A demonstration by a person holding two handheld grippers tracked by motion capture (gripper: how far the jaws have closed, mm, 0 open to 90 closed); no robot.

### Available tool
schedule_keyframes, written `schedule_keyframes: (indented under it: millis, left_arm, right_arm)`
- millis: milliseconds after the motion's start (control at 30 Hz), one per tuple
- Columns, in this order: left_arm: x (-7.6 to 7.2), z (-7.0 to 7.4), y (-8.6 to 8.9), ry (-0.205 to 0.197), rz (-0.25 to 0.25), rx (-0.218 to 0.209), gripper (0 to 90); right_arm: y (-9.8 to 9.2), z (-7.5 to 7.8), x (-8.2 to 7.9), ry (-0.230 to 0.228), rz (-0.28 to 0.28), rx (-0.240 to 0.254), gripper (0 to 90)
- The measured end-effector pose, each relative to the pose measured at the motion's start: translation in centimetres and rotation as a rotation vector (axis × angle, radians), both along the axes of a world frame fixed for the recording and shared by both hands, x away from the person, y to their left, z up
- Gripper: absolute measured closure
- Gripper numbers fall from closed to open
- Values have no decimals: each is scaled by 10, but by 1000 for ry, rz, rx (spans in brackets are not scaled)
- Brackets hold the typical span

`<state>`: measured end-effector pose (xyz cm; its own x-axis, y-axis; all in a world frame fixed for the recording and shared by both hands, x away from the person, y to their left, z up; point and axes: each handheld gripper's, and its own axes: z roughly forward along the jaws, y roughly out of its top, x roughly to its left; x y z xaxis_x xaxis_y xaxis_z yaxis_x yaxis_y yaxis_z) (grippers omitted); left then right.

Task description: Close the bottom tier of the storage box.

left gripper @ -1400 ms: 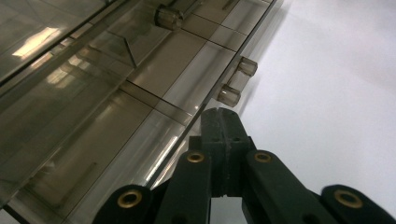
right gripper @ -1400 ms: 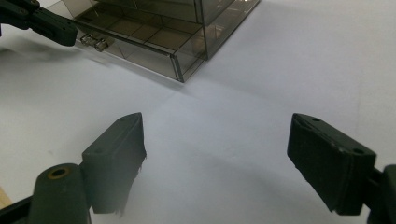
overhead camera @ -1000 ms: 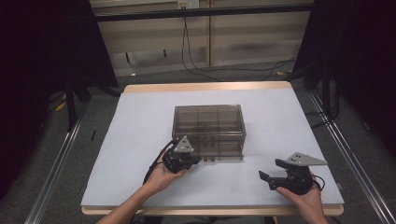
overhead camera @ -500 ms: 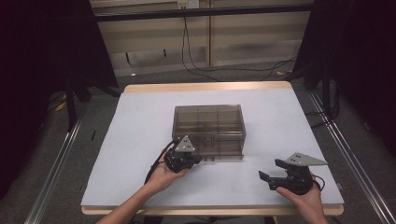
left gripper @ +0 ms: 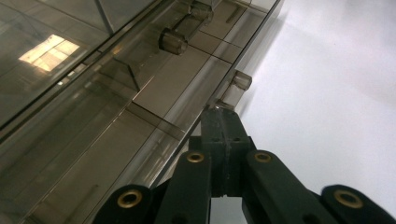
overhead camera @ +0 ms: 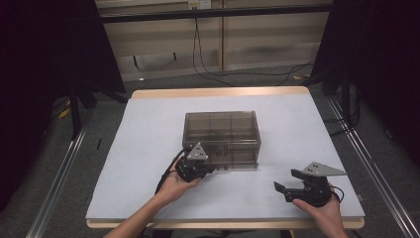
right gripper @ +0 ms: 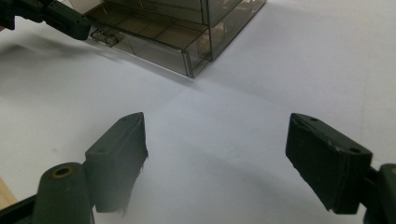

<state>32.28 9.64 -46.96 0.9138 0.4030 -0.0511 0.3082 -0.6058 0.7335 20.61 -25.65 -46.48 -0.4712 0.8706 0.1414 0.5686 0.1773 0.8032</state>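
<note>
Tongs on the left [left gripper: 223,122] pressing together, seemingly pinching the small knob on the drawer [left gripper: 154,116] of the smoky plastic organizer box [overhead camera: 221,130] just ahead; right tongs [right gripper: 215,154] spreading idle over the desk [overhead camera: 148,129], box well beyond. Handling light, rigid, slick, brittle; gripping best at that knob.

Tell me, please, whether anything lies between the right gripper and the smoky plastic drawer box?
Nothing visible does. The right gripper hangs open over bare white table, and the stretch to the drawer box is bare. The left gripper is shut at the bottom drawer's front.
</note>
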Motion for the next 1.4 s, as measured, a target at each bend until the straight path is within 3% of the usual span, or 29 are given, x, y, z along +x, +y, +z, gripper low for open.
schedule_keyframes:
  millis: [167, 233, 433, 467, 500, 633, 733, 833, 967, 1400]
  left_arm:
    - [4, 10, 4, -7, 16, 1, 900]
    - [4, 10, 3, -9, 5, 26, 900]
    - [4, 9, -3, -7, -6, 18, 900]
    - [5, 10, -6, 1, -13, 38, 900]
    - [5, 9, -8, 3, -2, 9, 900]
    - [5, 8, -10, -7, -19, 22, 900]
    - [4, 6, -10, 2, -3, 2, 900]
    - [4, 6, -11, -3, -8, 23, 900]
    - [4, 5, -11, -15, -3, 10, 900]
    - [9, 3, -11, 0, 13, 3, 900]
  right_arm:
    - [0, 0, 0, 0, -3, 1, 205]
    - [0, 0, 0, 0, -3, 3, 205]
    - [0, 0, 0, -1, -4, 1, 206]
    - [0, 0, 0, 2, -2, 1, 206]
    - [0, 0, 0, 3, 1, 1, 206]
    - [1, 0, -1, 3, 6, -1, 206]
    - [0, 0, -1, 5, 6, 1, 206]
    - [1, 0, 0, 3, 8, -1, 206]
    - [1, 0, 0, 2, 9, 1, 208]
    - [2, -1, 1, 9, 15, 2, 215]
